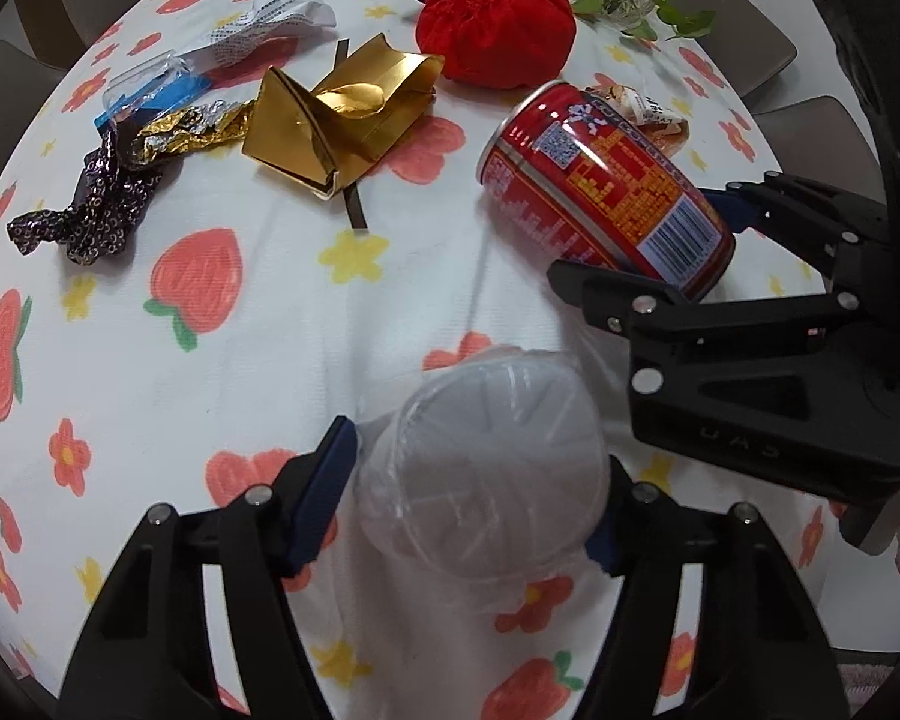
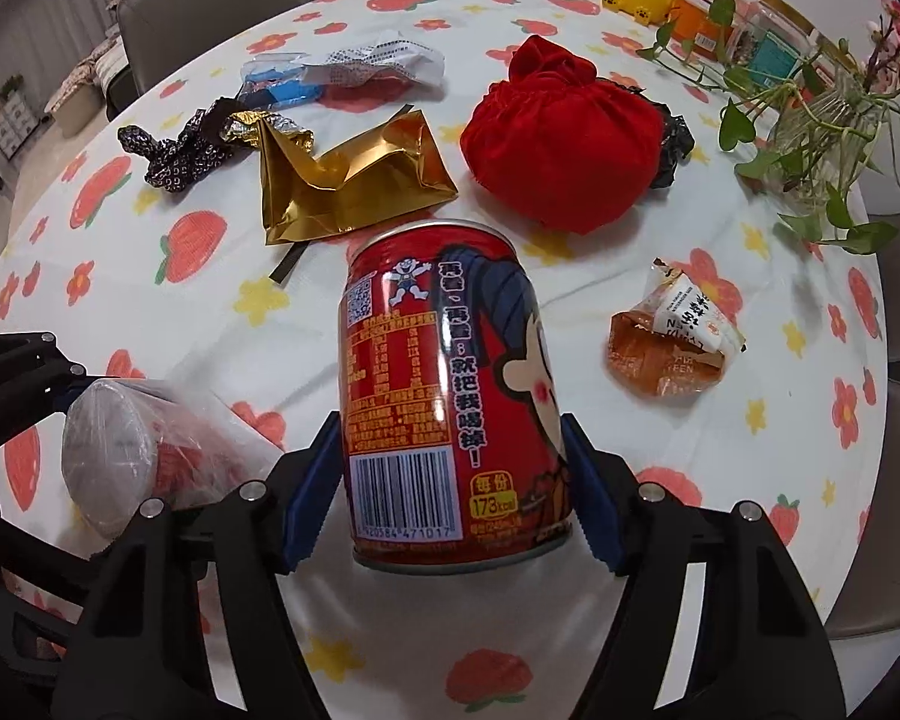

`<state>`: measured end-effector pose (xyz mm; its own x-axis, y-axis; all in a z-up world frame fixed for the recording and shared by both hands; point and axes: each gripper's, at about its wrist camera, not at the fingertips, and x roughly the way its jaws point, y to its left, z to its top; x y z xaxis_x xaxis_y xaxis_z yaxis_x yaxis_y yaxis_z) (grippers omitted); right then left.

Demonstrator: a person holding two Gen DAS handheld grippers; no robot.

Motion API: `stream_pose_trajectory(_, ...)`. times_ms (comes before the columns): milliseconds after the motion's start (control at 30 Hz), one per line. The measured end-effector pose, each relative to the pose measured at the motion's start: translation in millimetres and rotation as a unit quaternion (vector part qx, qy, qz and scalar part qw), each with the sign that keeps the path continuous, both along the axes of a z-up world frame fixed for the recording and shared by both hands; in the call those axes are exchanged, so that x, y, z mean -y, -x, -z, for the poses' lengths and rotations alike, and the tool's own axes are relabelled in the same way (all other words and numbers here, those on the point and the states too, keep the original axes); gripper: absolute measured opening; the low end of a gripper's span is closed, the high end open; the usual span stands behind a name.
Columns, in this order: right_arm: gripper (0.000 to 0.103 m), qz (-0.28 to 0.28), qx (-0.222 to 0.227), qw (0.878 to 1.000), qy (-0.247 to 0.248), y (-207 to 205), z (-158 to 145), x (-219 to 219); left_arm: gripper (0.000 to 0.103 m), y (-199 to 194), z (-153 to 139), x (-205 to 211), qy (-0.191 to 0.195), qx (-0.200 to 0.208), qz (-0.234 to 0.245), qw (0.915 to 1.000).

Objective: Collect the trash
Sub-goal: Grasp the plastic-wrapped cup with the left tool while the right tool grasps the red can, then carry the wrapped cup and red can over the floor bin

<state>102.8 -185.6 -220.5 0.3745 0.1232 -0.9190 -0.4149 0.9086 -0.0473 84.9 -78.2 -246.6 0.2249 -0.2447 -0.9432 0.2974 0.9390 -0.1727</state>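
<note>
Clear and thin-walled, the plastic cup lies on its side between the blue pads of the left tongs; the pads sit at its flanks, though whether they already press it I cannot tell. My reading is that both tools straddle rollable pieces so each can be pinched across its round body.

Under everything, the bench wears a white cloth printed with strawberries and flowers, soft and slightly wrinkled. Next in bulk, a red velvet pouch sits gathered at its top. Creased gold foil packaging lies open and shiny beside it. A red drink can, smooth printed metal, lies between the right tongs, whose spread jaws flank it without clearly pressing. Smaller scraps remain: a crumpled orange snack wrapper and a twisted dark wrapper.
</note>
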Motion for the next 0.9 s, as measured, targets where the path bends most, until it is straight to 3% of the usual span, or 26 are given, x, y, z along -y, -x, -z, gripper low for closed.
stream_pose_trajectory(300,0.064,0.007,0.001,1.000,-0.013,4,-10,4,0.047,2,-7,10,-0.005,0.021,0.014,0.9997)
stream_pose_trajectory(667,0.063,0.013,0.017,0.999,-0.027,22,-39,9,0.046,19,-37,-5,0.001,0.042,-0.011,0.9990)
stream_pose_trajectory(900,0.063,-0.031,0.021,0.999,-0.036,40,-55,-16,0.046,48,-56,-45,-0.003,0.058,-0.078,0.9953)
